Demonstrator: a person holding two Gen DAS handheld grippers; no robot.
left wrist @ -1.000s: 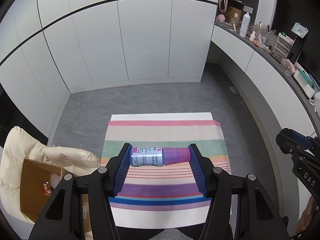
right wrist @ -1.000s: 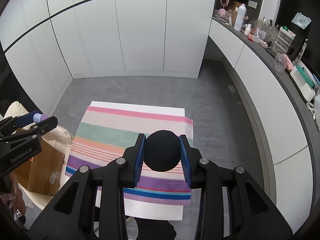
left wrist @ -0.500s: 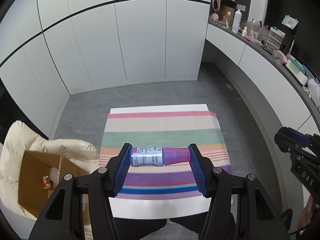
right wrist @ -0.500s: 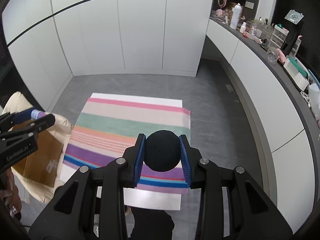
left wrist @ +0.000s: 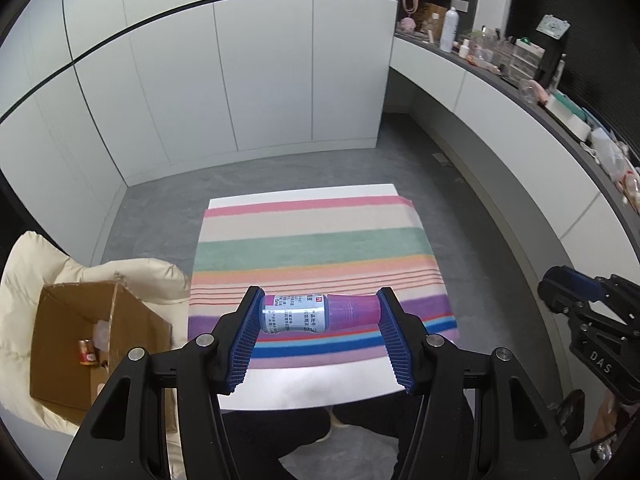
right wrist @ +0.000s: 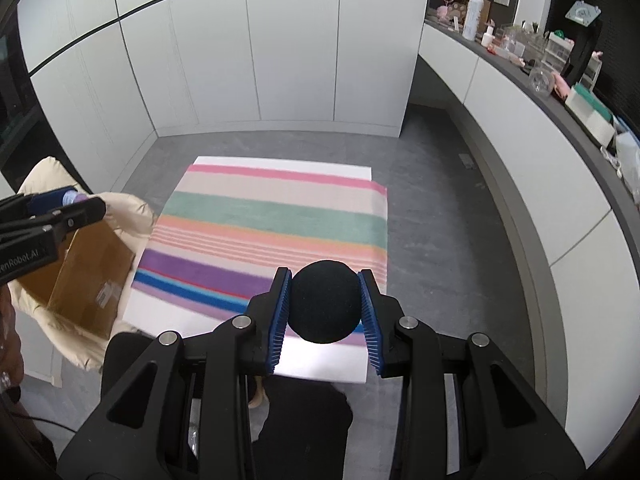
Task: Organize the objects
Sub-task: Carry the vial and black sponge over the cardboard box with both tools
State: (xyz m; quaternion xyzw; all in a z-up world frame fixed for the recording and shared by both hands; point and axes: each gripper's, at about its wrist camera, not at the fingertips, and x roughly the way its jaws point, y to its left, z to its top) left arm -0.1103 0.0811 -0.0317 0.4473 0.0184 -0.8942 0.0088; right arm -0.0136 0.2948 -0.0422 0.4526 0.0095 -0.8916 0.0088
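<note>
Bottle, small, with a blue-white label and a purple cap, lies crosswise between the blue pads of the left gripper, clamped end to end in the air above the striped cloth. A black foam ball sits squeezed between the pads of the right gripper, also held above the cloth. The cloth covers a white table standing on grey floor, with white cabinet panels behind and a cluttered counter along the right. Left of the table an open cardboard box rests on a cream padded jacket; its few contents are too small to name. The label's print is unreadable.
</note>
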